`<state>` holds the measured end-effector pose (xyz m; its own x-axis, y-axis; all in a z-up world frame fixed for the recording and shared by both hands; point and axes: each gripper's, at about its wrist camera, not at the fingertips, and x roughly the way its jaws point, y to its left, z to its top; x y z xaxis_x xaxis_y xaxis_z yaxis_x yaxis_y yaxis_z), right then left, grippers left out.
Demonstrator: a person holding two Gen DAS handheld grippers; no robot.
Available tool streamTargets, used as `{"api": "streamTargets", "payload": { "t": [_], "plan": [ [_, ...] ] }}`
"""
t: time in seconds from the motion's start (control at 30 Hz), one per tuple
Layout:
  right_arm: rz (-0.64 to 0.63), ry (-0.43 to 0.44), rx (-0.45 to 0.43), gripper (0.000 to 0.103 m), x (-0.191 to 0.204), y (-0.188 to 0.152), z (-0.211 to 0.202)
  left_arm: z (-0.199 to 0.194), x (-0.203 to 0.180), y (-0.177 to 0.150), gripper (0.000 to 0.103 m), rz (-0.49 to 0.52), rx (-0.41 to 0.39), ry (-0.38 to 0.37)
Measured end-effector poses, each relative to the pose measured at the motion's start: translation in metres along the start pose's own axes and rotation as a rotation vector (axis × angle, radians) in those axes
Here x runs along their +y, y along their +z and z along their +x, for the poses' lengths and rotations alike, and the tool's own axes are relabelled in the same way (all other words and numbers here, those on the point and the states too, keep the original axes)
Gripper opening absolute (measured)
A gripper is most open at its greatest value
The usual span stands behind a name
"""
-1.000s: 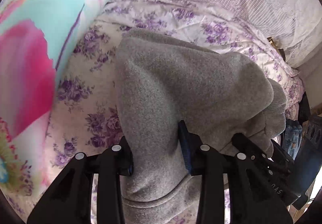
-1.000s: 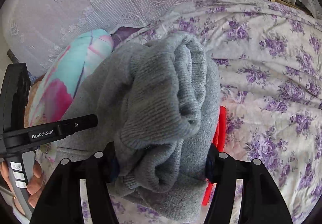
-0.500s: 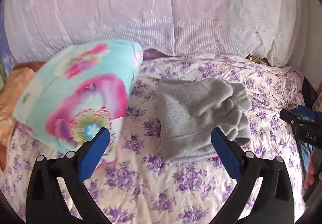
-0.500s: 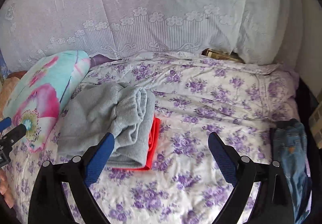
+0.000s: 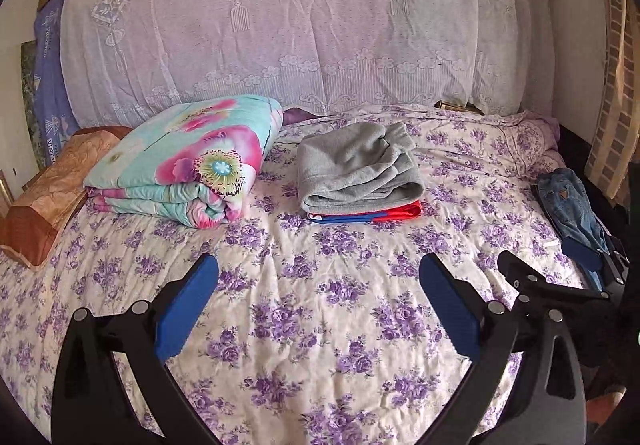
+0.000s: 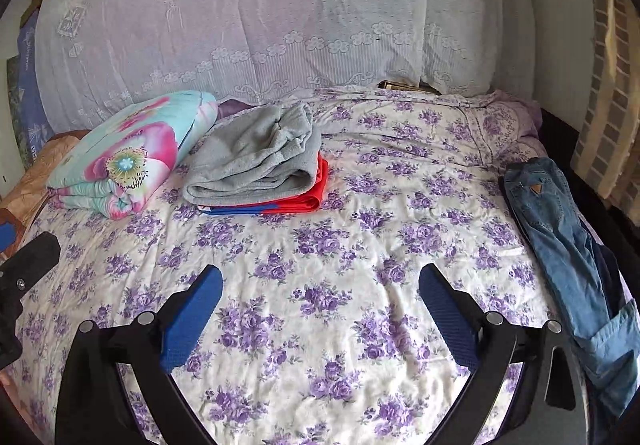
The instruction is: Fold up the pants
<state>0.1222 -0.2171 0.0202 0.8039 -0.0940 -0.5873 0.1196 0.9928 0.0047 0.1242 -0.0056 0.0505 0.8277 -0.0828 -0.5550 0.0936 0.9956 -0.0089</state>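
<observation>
Across the near half of the floral bedspread (image 5: 320,305), both the left gripper (image 5: 318,285) and right gripper (image 6: 320,293) hang spread wide, holding nothing. Folded grey pants (image 5: 356,165) rest on a red garment (image 6: 308,197), just beside a folded quilt (image 5: 188,161). Jeans (image 6: 560,229) drape over the bed's right edge.

A folded red and blue garment (image 5: 372,213) lies mostly hidden beneath the folded grey fleece pants (image 5: 356,169), only its edge showing. At three o'clock in the right wrist view, blue denim jeans (image 6: 560,229) run off the bed's edge, their lower end cut off by the frame. At nine o'clock in the left wrist view, an orange-brown patterned pillow (image 5: 44,201) is partly covered by the folded floral turquoise quilt (image 5: 180,161).
</observation>
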Motion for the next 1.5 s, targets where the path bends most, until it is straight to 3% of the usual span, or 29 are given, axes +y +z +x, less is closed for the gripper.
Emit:
{"api": "streamTargets", "payload": {
  "t": [0.4,1.5],
  "plan": [
    [-0.019,0.025,-0.031,0.099,0.01,-0.033,-0.002,0.011,-0.003,-0.019,0.098,0.005,0.003,0.053],
    [-0.028,-0.011,-0.027,0.099,0.011,-0.038,0.004,0.043,-0.009,-0.034,0.098,0.011,0.067,0.041]
  ]
}}
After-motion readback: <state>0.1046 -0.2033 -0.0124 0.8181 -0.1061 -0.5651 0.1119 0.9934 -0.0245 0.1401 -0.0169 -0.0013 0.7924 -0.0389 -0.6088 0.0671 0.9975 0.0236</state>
